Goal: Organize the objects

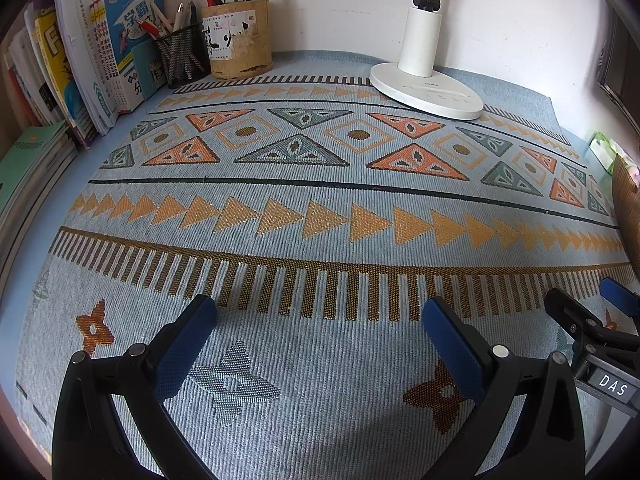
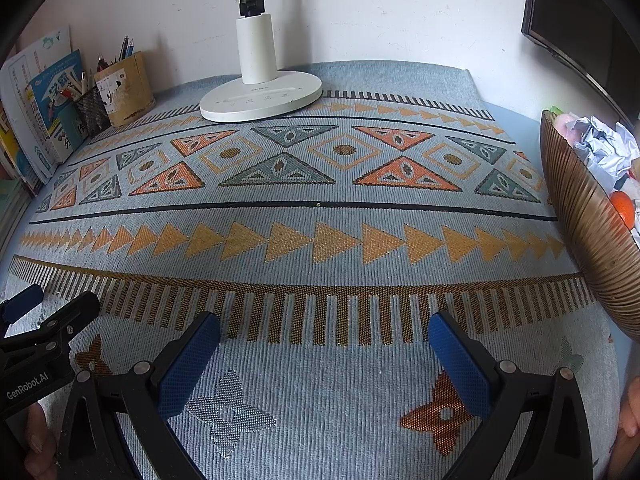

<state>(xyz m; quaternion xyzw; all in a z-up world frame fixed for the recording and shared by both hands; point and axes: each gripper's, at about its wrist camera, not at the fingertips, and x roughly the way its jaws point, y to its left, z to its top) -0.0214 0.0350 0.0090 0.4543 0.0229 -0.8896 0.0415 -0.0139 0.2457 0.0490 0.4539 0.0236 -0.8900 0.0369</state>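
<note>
you look to be at either the very start or the very end of the tidying, and these views alone can't settle which. your left gripper [image 1: 320, 320] hangs spread wide and empty over the bare blue woven mat with orange and grey triangles [image 1: 320, 216], and your right gripper [image 2: 324, 336] beside it is just as released, nothing between its blue pads.

the things the task concerns sit at the edges. the brown ribbed basket [image 2: 588, 240] at the right edge of the mat holds one crumpled white paper ball [image 2: 604, 148] and one orange fruit [image 2: 624, 208] (other bits in there are too cut off to name). at the far left stand two pen holders, touching each other: one black wire mesh cup [image 1: 182, 58] and one tan cylindrical holder with a paper label [image 1: 238, 38], both bristling with pens. a row of upright books [image 1: 80, 60] leans against the left side, too many and too overlapped to count, with a flat stack topped by a green booklet [image 1: 34, 148] in front. one white desk lamp with a round base [image 1: 426, 84] stands at the back.

my judgement: nothing loose lies on the mat, so your next move calls for swinging the right gripper toward the basket, if anything there needs sorting.
</note>
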